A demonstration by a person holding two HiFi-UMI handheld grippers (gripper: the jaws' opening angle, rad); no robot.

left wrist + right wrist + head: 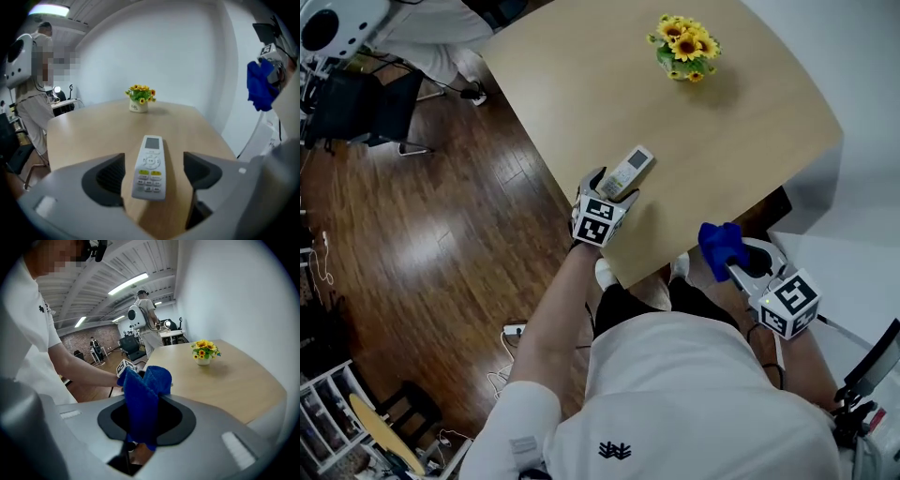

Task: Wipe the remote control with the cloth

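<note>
On the wooden table (750,122), near the edge in front of me, my left gripper (611,189) stands released, its jaws spread wide either side of the remote control (149,167) lying flat between them, while my right gripper (145,420), held off the table's edge, is clenched on the blue cloth (143,394).

My left arm (551,323) stretched forward. Left gripper (153,172) tilted down, jaws wide apart, remote (149,161) between them, pads off it. Right gripper (146,419) near my body, jaws clamped on cloth (140,394).
</note>
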